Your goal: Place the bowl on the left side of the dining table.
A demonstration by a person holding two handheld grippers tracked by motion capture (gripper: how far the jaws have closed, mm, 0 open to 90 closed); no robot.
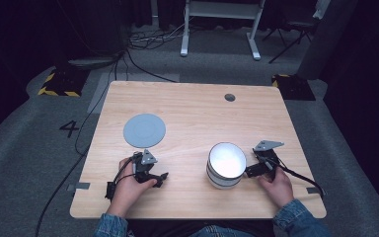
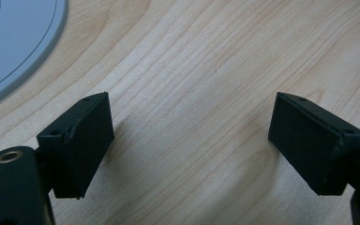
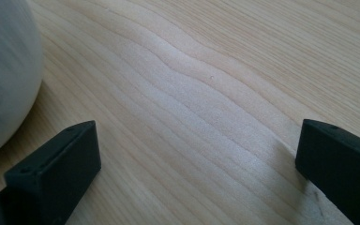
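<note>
- The left claw (image 1: 162, 177) rests low on the near left part of the wooden surface (image 1: 192, 113), held in the person's left hand (image 1: 128, 190); its jaws stand wide apart with bare wood between them, as the left gripper view shows.
- The right claw (image 1: 249, 171) sits on the near right, held in the right hand (image 1: 276, 187), pointing toward the white bowl (image 1: 226, 165) (a pale, round vessel with a dark band near its base).
- Its jaws are also spread apart, with nothing between them; in the right gripper view the left jaw lies just beside the bowl's curved wall, and whether it touches cannot be told.
- The bowl stands upright on the surface, right of centre and toward the near edge, between the two claws but much closer to the right one.
- Farther back on the left lies a flat grey disc (image 1: 144, 130), just beyond the left claw; its rim shows in the upper left corner of the left gripper view (image 2: 9, 47).
- Near the far edge of the surface is a small round grey hole cover (image 1: 230, 97).
- Beyond the surface, grey carpet (image 1: 29, 128) carries black cables (image 1: 128, 54) and the white legs of a frame (image 1: 219, 29).
</note>
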